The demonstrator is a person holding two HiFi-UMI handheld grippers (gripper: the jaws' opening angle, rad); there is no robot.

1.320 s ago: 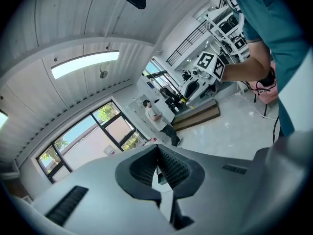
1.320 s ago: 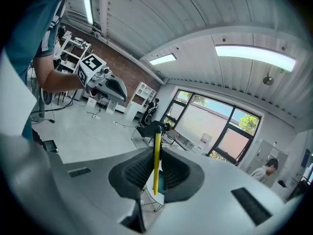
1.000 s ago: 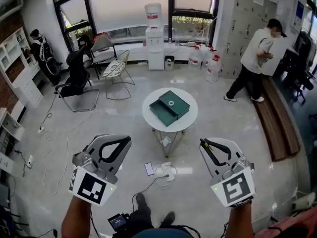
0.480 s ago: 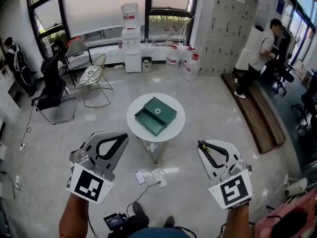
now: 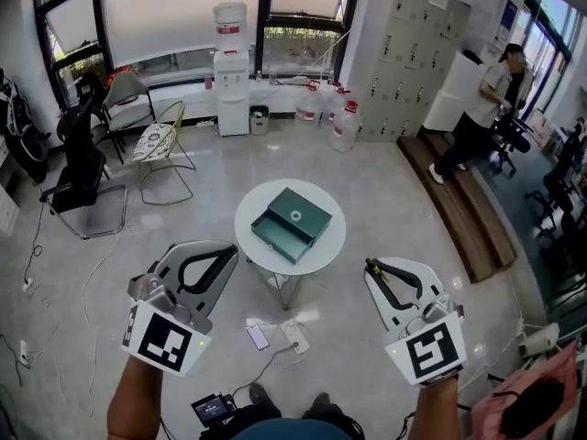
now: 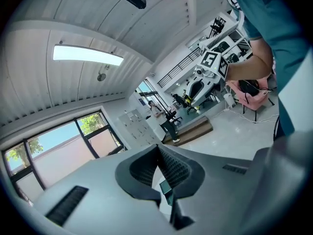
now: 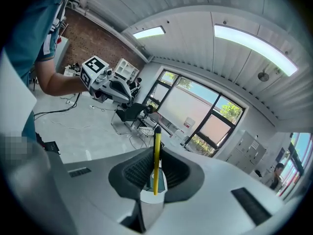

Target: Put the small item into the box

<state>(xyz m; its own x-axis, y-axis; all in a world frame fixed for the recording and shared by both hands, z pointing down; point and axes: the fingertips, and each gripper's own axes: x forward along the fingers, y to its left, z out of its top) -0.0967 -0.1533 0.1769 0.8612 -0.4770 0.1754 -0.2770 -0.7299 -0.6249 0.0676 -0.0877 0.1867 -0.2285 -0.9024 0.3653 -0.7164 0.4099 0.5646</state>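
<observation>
A green box with its drawer pulled open lies on a round white table ahead of me, and a small pale ring rests on its lid. Both grippers hang short of the table, well above the floor. My right gripper is shut on a yellow pen with a black tip, which stands up between the jaws. My left gripper is shut with nothing in it, its pads meeting. A sliver of the green box shows below them.
A phone and a power strip with cables lie on the floor under the table. Chairs stand back left, a water dispenser at the window. A person stands by lockers beside a wooden bench at right.
The head view has swung, so the table sits slightly left and lower in frame. The person at the lockers has shifted right. Both grippers keep their pose, the pen still held.
</observation>
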